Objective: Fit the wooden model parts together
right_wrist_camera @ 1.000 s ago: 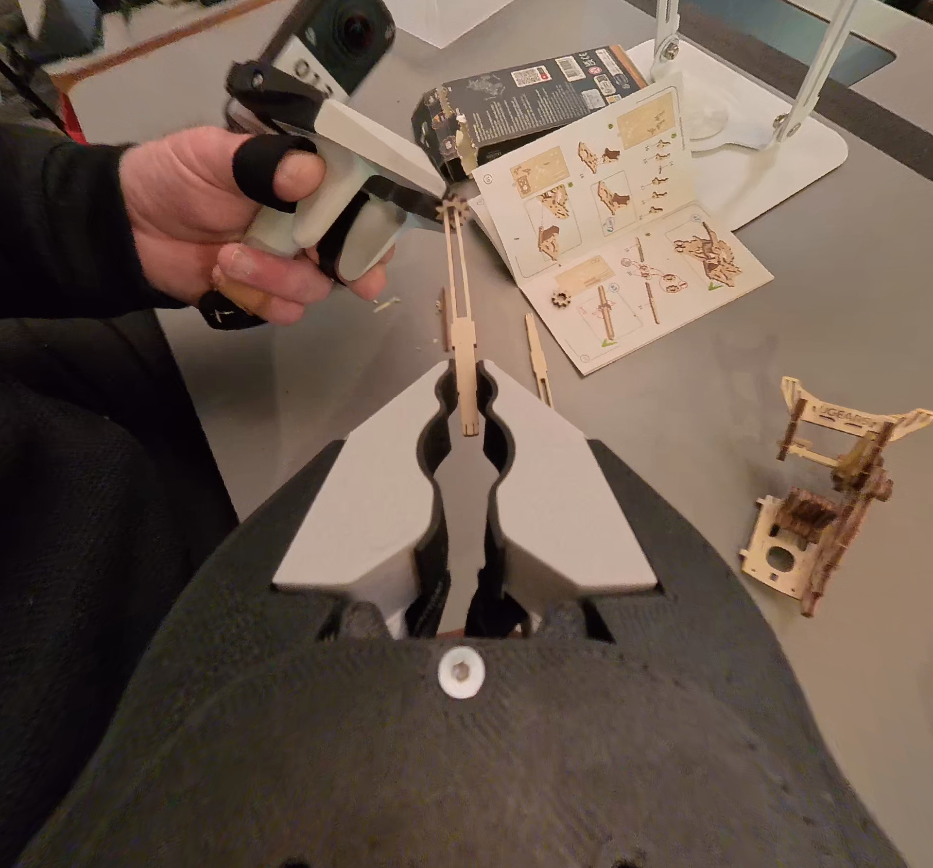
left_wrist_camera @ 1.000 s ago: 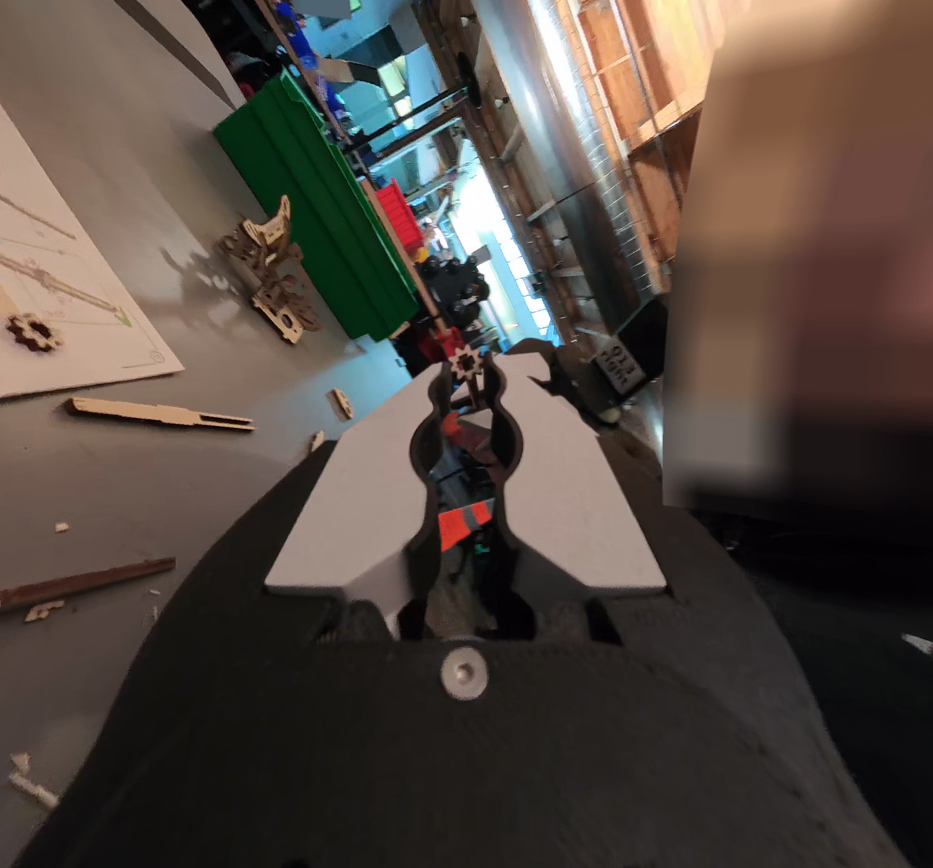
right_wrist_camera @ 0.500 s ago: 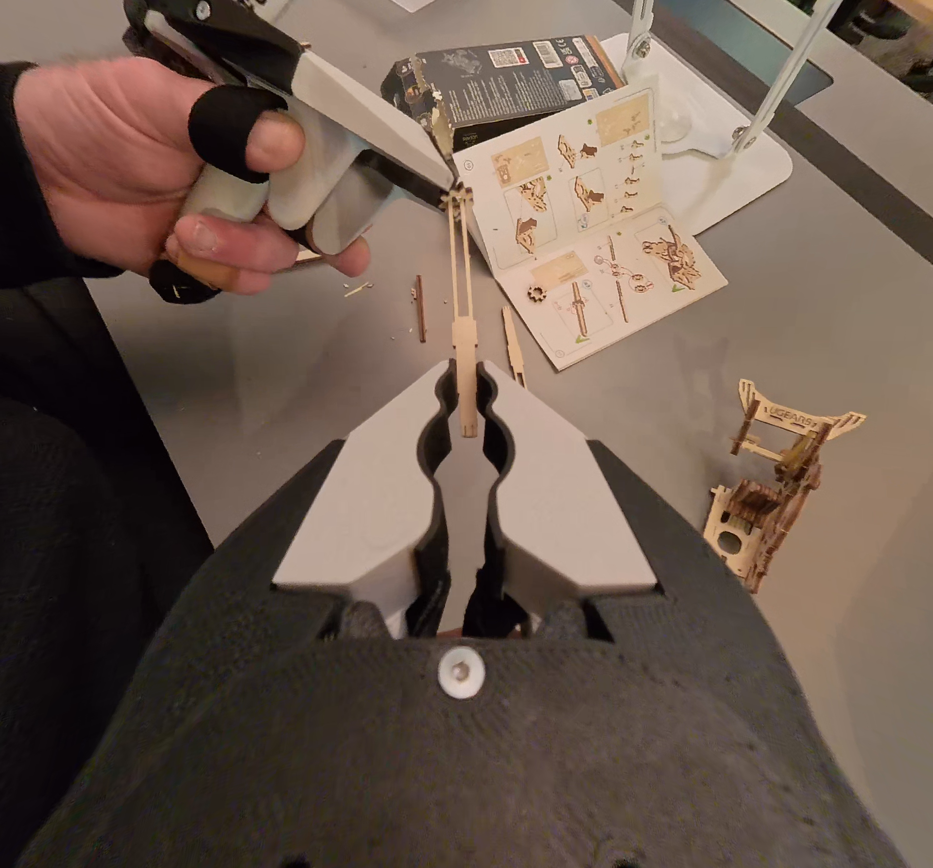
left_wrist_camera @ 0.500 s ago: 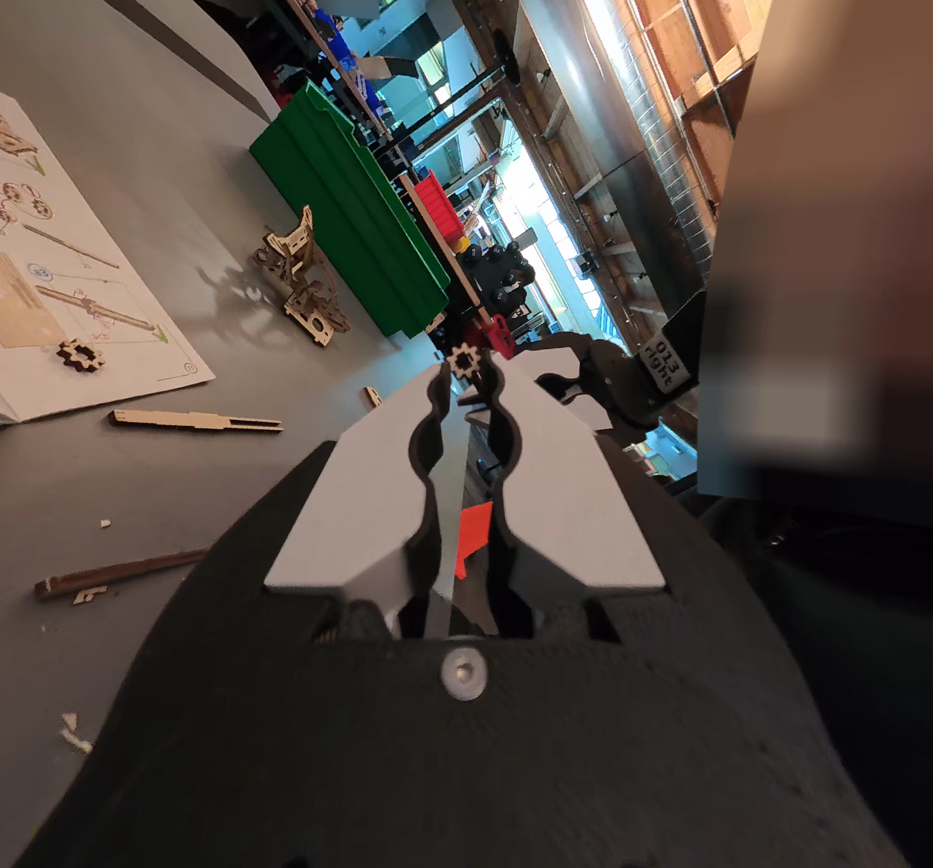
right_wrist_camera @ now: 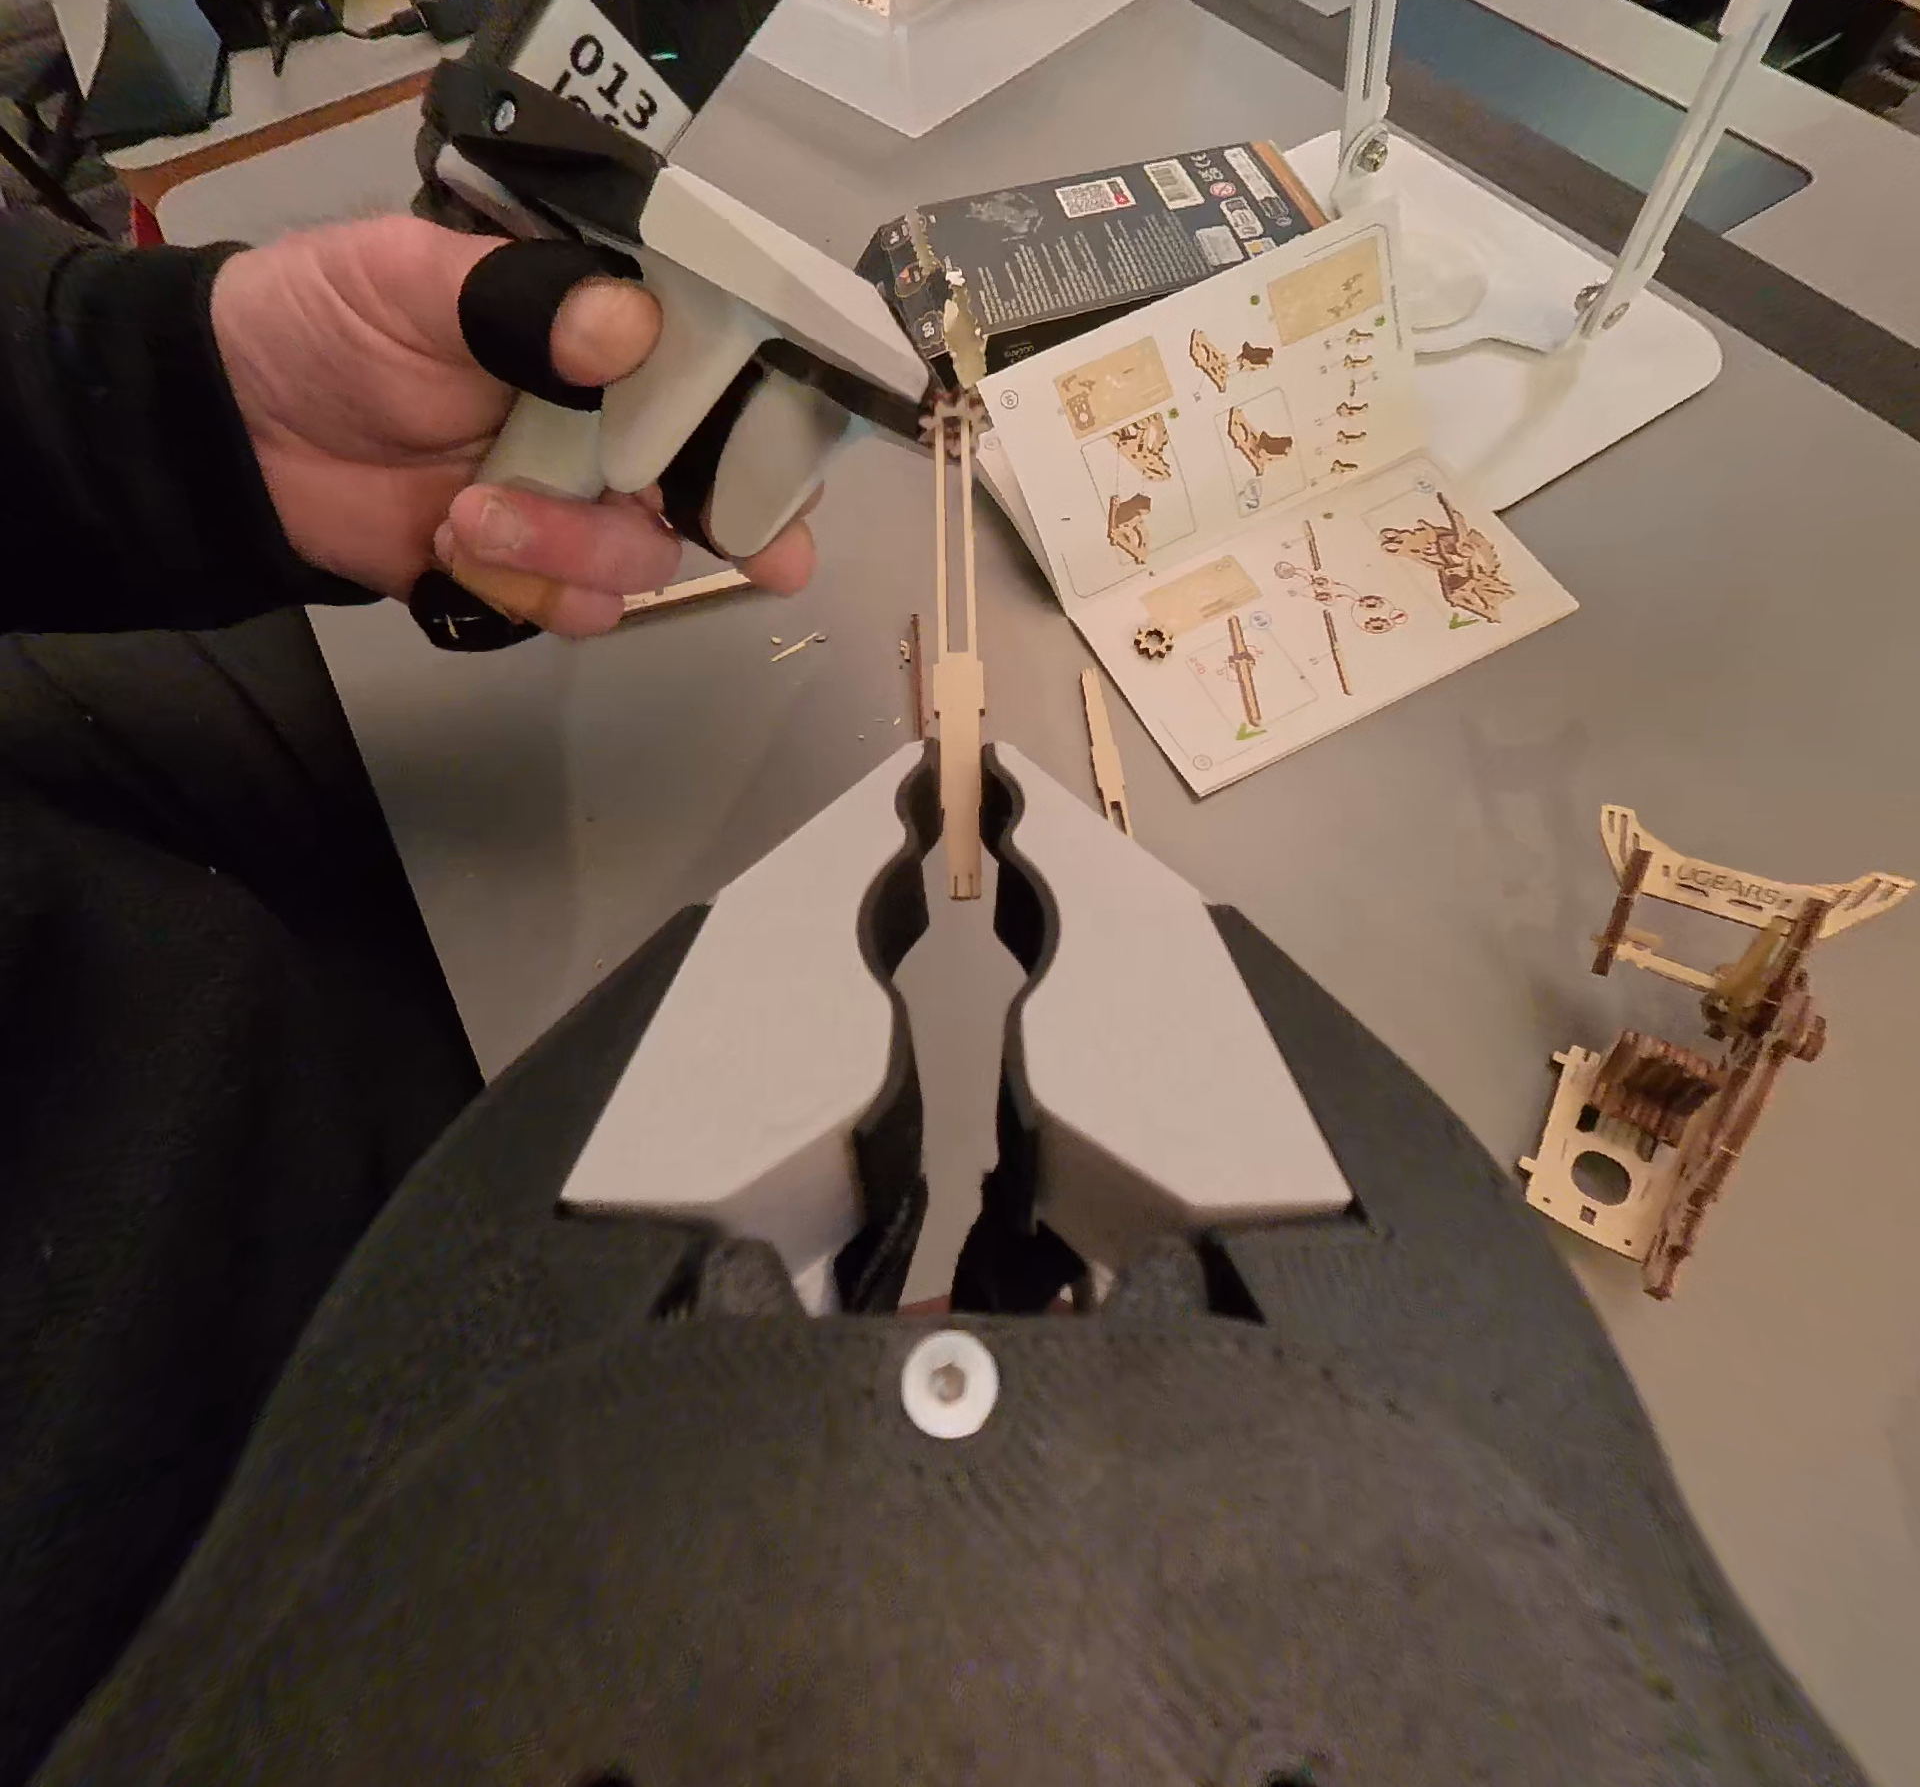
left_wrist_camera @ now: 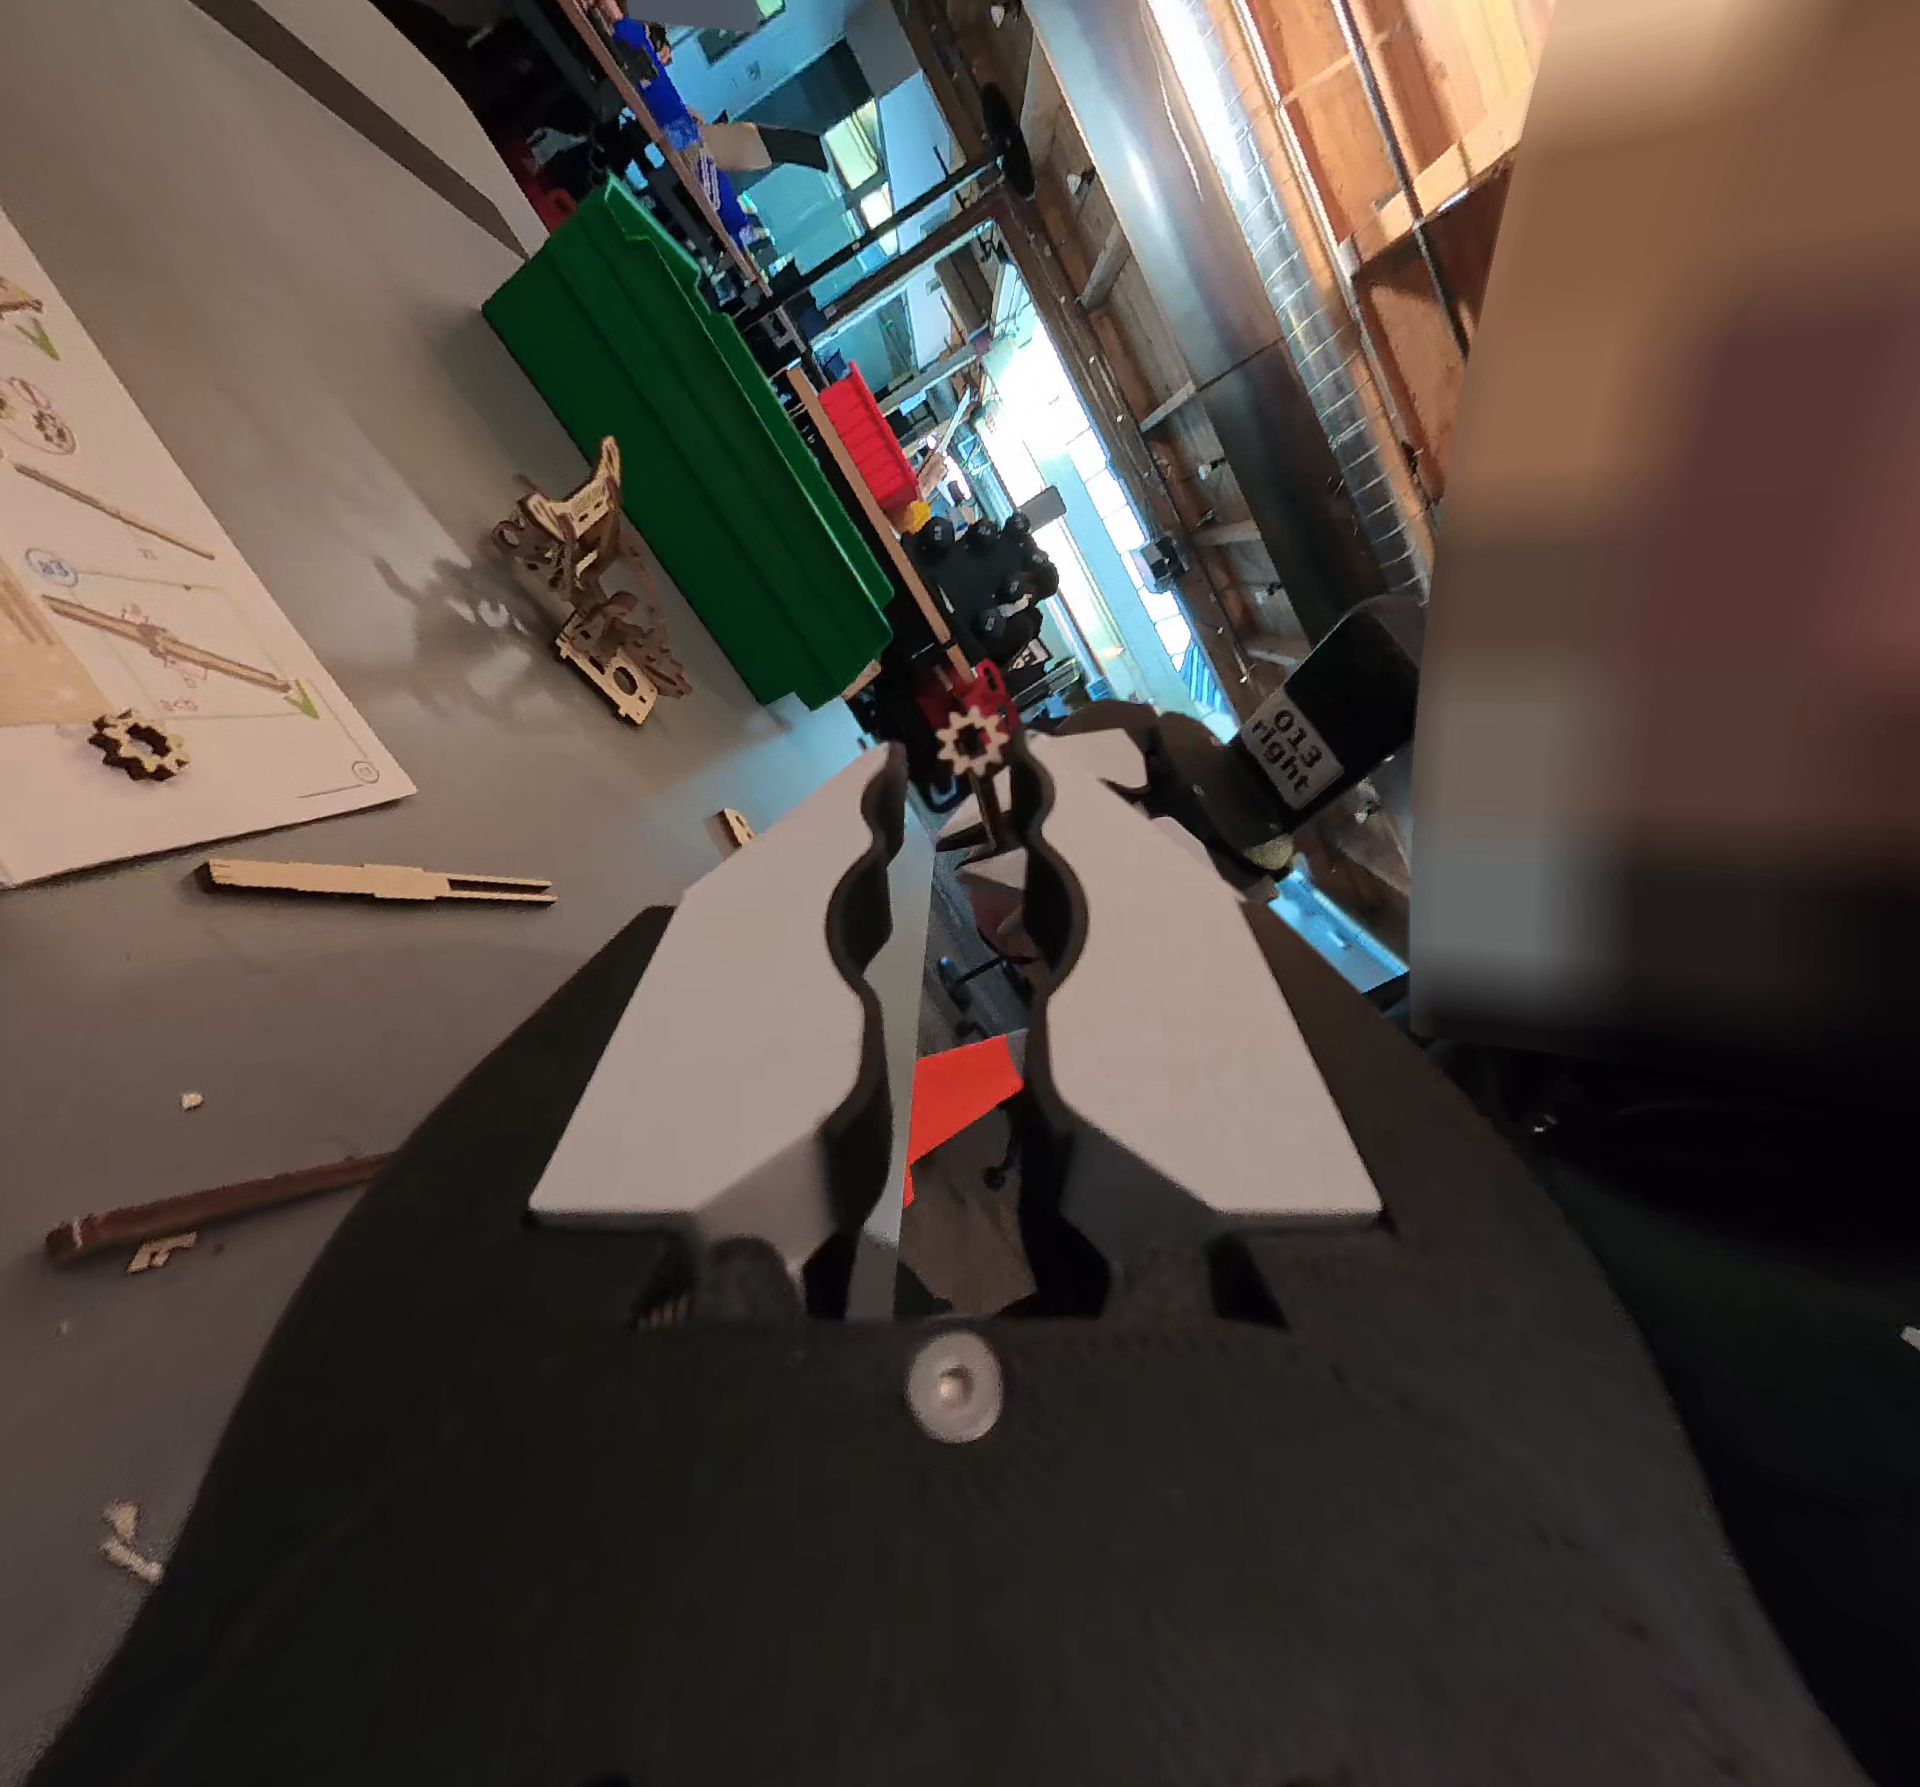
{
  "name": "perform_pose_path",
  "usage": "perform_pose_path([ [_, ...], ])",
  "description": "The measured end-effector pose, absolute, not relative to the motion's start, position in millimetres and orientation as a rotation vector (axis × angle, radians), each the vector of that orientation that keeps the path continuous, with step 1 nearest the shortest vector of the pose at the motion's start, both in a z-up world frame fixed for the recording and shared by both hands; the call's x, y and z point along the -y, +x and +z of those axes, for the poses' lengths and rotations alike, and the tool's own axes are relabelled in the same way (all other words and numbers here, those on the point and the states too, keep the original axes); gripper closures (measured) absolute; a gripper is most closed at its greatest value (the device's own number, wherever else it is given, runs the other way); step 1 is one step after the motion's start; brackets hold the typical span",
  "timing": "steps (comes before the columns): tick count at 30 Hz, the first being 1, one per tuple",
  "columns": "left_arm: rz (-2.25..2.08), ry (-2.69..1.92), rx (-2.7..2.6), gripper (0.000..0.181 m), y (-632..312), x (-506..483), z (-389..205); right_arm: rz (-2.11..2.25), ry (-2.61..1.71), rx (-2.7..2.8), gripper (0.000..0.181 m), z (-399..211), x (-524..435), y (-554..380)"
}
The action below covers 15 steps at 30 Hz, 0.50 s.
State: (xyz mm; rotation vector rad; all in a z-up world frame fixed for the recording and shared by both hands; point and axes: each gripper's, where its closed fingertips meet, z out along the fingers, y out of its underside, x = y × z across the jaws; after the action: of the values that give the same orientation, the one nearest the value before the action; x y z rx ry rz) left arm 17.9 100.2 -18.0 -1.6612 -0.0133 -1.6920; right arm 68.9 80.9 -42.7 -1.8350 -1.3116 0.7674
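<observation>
While the two tools meet in the air above the grey surface (right_wrist_camera: 1558,719), the right hand-held gripper (right_wrist_camera: 958,771) is pinched narrow on the thick end of a long wooden rod (right_wrist_camera: 958,698), whose two thin prongs reach forward to a small wooden gear (right_wrist_camera: 945,416). The left hand-held gripper (right_wrist_camera: 914,397), held in a person's hand (right_wrist_camera: 416,418), is closed on that gear right at its fingertips; in the left wrist view the gear (left_wrist_camera: 971,742) shows between the tips of the left tool (left_wrist_camera: 961,761).

There is writing about: a white sticker with printed characters on each tool's camera housing, fine print and barcodes on the dark box (right_wrist_camera: 1101,241), and a brand name cut into the top of the half-built wooden model (right_wrist_camera: 1704,1041) standing near the right edge of the surface.

An open instruction booklet (right_wrist_camera: 1288,511) lies beyond the rod, a loose gear (right_wrist_camera: 1151,641) resting on its page. A second wooden rod (right_wrist_camera: 1103,735) lies on the surface just beside the held one, with a dark stick (right_wrist_camera: 914,672) and small chips on the other side. A white stand (right_wrist_camera: 1538,303) sits toward the far edge. In the left wrist view a green bin (left_wrist_camera: 686,480) lies behind the model.
</observation>
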Motion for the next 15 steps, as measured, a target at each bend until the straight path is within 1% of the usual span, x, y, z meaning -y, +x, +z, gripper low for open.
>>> perform_pose_path([
  [6, -1.743, -1.661, 0.029, 0.155, 25, -98, -16, 0.715, -1.816, 1.343, 0.177, -43, -81, 70],
  [8, -1.742, -1.673, 0.024, 0.165, 29, -98, -16, 0.688, -1.809, 1.353, 0.177, -44, -81, 70],
  [10, -1.745, -1.666, 0.029, 0.17, 30, -98, -15, 0.669, -1.802, 1.361, 0.177, -43, -81, 69],
  [15, -1.769, -1.651, 0.026, 0.17, 31, -97, -14, 0.647, -1.79, 1.367, 0.177, -42, -81, 70],
])
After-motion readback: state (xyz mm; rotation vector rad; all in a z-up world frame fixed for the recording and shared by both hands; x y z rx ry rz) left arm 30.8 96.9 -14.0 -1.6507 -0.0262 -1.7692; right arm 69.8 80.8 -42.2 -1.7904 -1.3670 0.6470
